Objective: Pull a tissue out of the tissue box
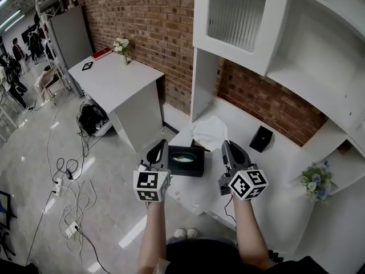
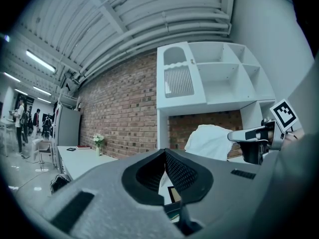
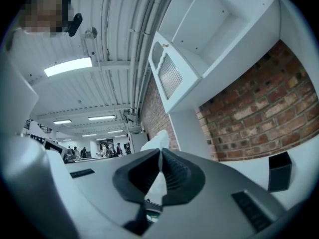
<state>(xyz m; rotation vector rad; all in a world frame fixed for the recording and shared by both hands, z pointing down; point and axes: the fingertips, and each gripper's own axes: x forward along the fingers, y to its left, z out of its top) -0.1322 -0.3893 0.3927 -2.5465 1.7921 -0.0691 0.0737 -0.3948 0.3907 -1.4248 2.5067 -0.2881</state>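
Right tool seemingly pinches crumpled tissue.

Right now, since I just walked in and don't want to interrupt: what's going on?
A person holds a two-jaw gripper in each hand over a white counter. The right gripper has its jaws shut on a white tissue above the dark rectangular tissue box. The left gripper, jaws shut, sits beside the box.
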